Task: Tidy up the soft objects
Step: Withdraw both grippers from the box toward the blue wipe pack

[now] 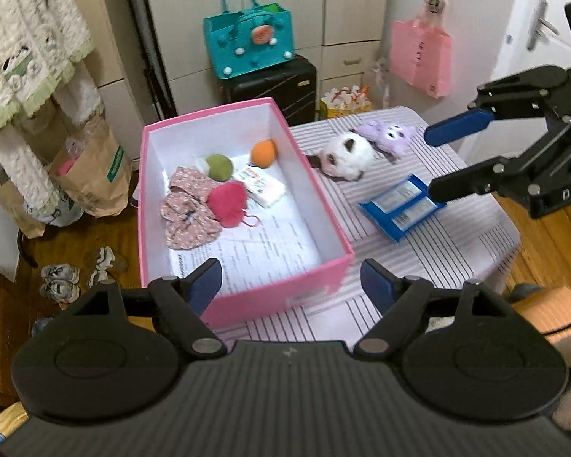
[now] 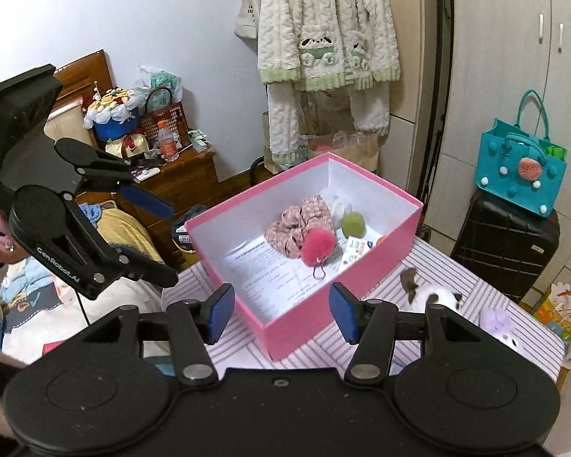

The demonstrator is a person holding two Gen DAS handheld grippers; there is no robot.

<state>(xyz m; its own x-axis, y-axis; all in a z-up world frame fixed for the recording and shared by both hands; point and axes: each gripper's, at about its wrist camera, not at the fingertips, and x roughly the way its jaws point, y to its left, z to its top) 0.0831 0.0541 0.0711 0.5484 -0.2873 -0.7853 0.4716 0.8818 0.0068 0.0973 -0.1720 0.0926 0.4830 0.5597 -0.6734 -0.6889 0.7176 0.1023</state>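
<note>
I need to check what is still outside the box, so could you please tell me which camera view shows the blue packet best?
The left wrist view: the blue packet lies flat on the striped table, nearly whole, just right of the pink box. The right wrist view shows at most a blue sliver behind its own gripper.

Even, soft indoor light, faint shadows inside the box (image 1: 247,297), slight motion blur, strong fisheye bending at edges.
</note>
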